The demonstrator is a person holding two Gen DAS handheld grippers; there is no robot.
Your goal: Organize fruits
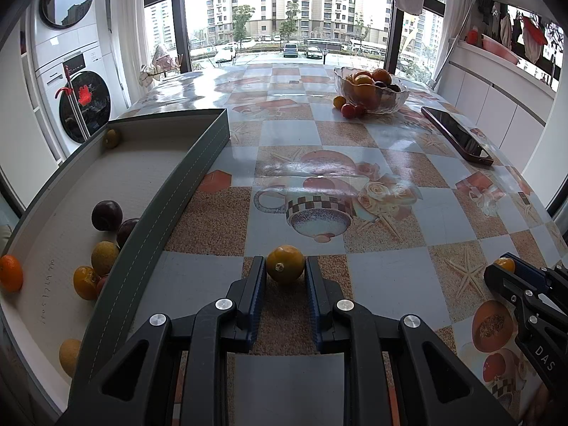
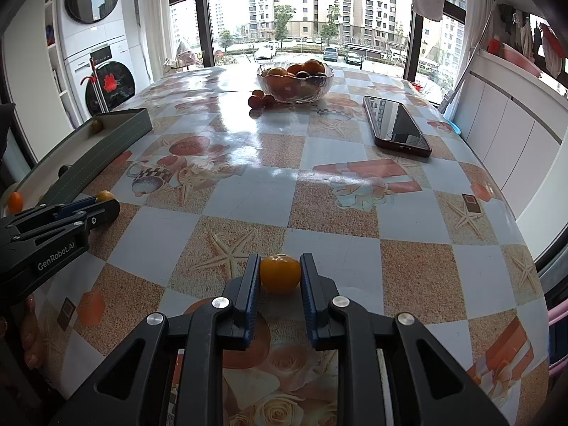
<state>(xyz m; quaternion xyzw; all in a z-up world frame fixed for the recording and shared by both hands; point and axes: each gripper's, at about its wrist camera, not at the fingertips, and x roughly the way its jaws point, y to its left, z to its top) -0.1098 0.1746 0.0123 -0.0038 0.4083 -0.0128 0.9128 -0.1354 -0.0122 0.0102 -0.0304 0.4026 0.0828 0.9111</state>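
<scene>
The left gripper [image 1: 285, 269] sits low over the patterned, glossy checkered tablecloth [image 1: 355, 142] with its two black, blue-padded fingers [image 1: 257, 284] closed against the sides of a small yellow-orange round fruit [image 1: 285, 264], which appears to rest on the cloth between them. The right gripper [image 2: 280, 273] is in the same pose, its narrow jaws pressing on both sides of a second small orange round fruit [image 2: 280, 273]; from the left wrist view that gripper shows at the right edge [image 1: 504, 269] with its fruit just visible at the tips. Just left of the left gripper lies a shallow grey rectangular tray with stitched walls [image 1: 198, 163], holding two dark purple plums [image 1: 106, 216], several yellow-green and yellow-orange small fruits [image 1: 104, 257], a bright orange one [image 1: 10, 272] at its near edge and one olive-coloured fruit [image 1: 112, 138] in the far corner. At the far side of the table stands a clear, wavy-rimmed glass bowl [image 1: 369, 104] filled with oranges and darker fruit, with three small red and orange fruits [image 1: 349, 108] lying on the cloth touching its base. A dark phone in a reddish case [image 1: 458, 135] lies flat to the right of the bowl, well apart from both grippers
</scene>
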